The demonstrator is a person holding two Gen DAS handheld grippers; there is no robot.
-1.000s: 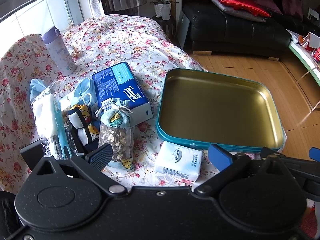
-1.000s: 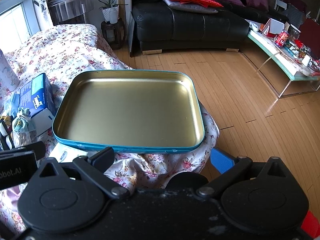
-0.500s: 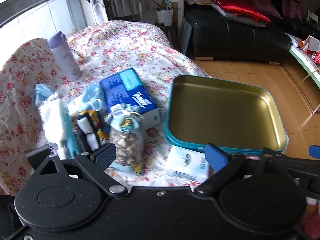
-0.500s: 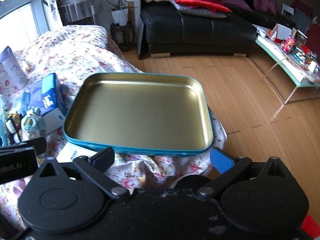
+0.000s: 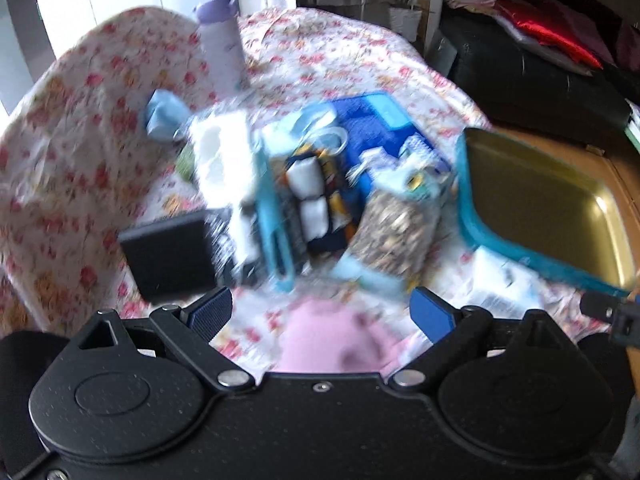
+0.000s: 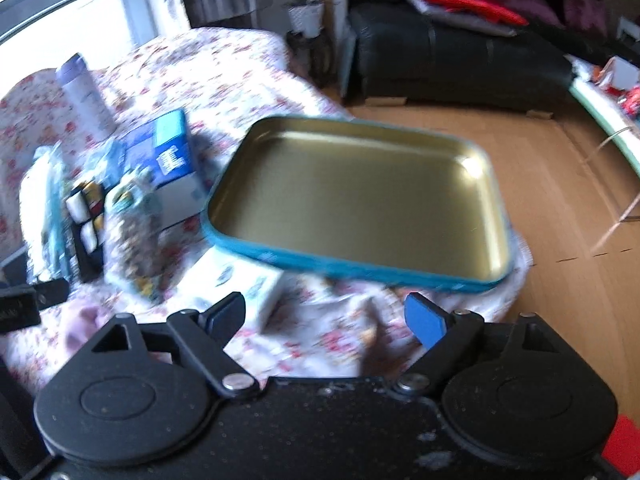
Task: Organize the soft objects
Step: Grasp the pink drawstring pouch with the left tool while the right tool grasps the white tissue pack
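Left wrist view, blurred: left gripper [image 5: 322, 312] fingers released, nothing between them, above floral tabletop [image 5: 80, 152]. Just ahead lies a pink soft item [image 5: 332, 344]. Further on, clustered and touching: mesh sachet [image 5: 394, 228], penguin-print pouch [image 5: 316, 200], white pack in clear wrap [image 5: 224, 160], blue tissue box [image 5: 376, 124]. Purple bottle [image 5: 222, 48] stands upright behind. Teal tin tray [image 5: 480, 236] sits right.

Right wrist view: right gripper [image 6: 326, 318] fingers closing, nothing between them. Tray [image 6: 320, 262] holds nothing; small white tissue pack [image 6: 248, 288] lies just beside its near-left corner.
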